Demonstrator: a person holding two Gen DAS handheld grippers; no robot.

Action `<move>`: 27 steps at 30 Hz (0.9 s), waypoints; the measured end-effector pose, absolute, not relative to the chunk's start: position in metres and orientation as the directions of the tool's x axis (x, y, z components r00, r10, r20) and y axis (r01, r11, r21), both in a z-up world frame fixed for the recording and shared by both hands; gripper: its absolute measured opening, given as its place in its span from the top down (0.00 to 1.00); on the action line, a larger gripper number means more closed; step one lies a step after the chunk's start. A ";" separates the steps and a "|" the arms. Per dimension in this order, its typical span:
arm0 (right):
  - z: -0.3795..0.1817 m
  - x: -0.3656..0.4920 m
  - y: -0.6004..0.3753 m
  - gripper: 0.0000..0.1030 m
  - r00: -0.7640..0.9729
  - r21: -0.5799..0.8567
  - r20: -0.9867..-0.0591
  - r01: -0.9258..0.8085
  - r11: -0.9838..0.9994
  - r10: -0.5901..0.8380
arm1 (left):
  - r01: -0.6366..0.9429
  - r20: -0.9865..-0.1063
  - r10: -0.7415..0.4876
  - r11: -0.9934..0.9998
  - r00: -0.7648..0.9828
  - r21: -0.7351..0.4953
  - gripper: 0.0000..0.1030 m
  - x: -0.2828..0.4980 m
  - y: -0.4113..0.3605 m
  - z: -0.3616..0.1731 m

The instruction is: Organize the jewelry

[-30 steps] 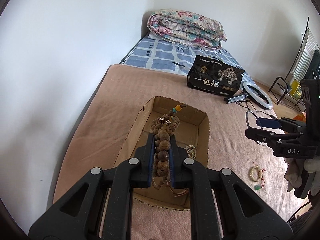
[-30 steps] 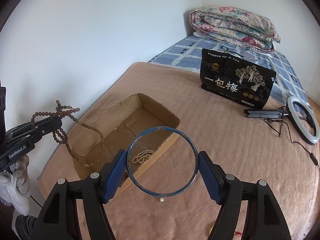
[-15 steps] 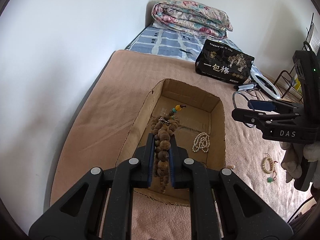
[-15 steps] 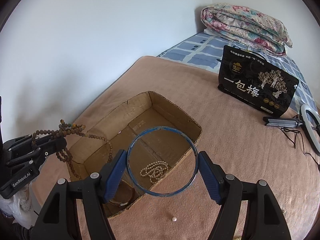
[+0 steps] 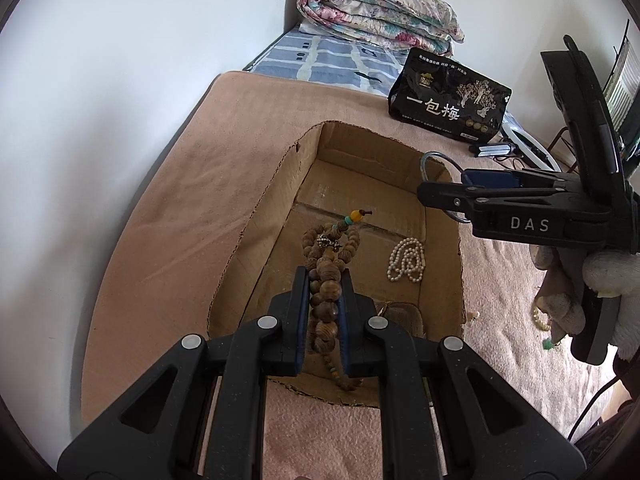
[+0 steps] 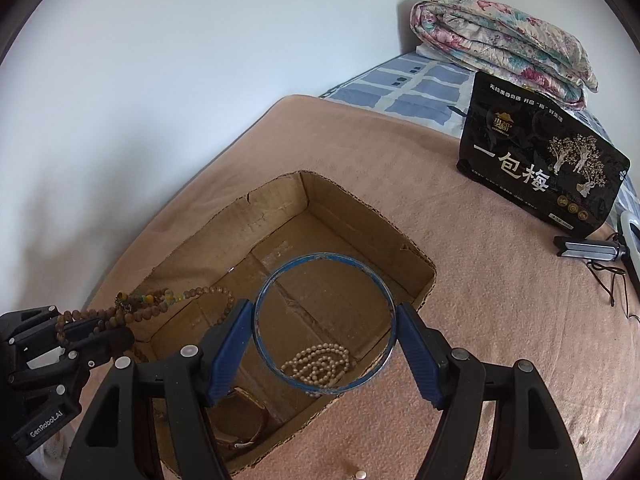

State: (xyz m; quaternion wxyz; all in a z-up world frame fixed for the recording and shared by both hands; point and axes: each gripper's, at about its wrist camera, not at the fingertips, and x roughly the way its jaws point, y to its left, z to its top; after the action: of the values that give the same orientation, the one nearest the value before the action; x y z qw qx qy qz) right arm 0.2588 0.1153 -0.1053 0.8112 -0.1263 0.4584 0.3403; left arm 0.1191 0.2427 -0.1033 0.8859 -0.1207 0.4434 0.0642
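My left gripper (image 5: 325, 280) is shut on a brown wooden bead strand (image 5: 326, 276) and holds it over the near end of an open cardboard box (image 5: 276, 184). The strand (image 6: 160, 304) droops into the box (image 6: 352, 200) in the right wrist view. My right gripper (image 6: 325, 322) is shut on a blue bangle (image 6: 280, 276), held above the box's right side; it also shows in the left wrist view (image 5: 448, 196). A pearl necklace (image 5: 406, 260) lies on the box floor (image 6: 318, 364). A brown bracelet (image 6: 240, 420) lies in the near corner.
The box sits on a tan blanket (image 5: 168, 200) on a bed against a white wall. A black bag (image 5: 450, 96), a ring light (image 5: 524, 140) and a folded quilt (image 5: 380, 12) lie beyond. A beaded bracelet (image 5: 540, 320) and a loose pearl (image 6: 361, 474) lie on the blanket.
Both grippers have moved forward over the box. The bead strand now hangs above the box floor and the bangle sits above the pearl necklace. Both grips are unchanged.
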 end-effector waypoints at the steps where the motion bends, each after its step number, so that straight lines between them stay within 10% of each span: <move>1: -0.107 0.260 0.116 0.28 0.347 0.108 -0.831 -0.667 0.737 0.436 | -0.219 -0.802 0.003 0.963 0.597 -0.159 0.89 0.120 0.242 -0.104; 15: -0.117 0.268 0.125 0.27 0.326 0.126 -0.837 -0.667 0.735 0.439 | -0.204 -0.808 -0.011 0.966 0.589 -0.162 0.88 0.120 0.241 -0.107; 19: -0.117 0.268 0.125 0.16 0.331 0.120 -0.839 -0.660 0.741 0.431 | -0.207 -0.806 -0.013 0.964 0.592 -0.167 0.57 0.121 0.242 -0.107; 27: -0.111 0.266 0.118 0.15 0.344 0.117 -0.835 -0.651 0.750 0.429 | -0.198 -0.807 0.005 0.970 0.590 -0.139 0.55 0.120 0.236 -0.105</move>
State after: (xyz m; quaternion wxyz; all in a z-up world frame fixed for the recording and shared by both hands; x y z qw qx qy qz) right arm 0.2664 0.1185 -0.1113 0.8112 -0.1188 0.4658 0.3328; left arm 0.1203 0.2362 -0.1050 0.8852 -0.1073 0.4490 0.0573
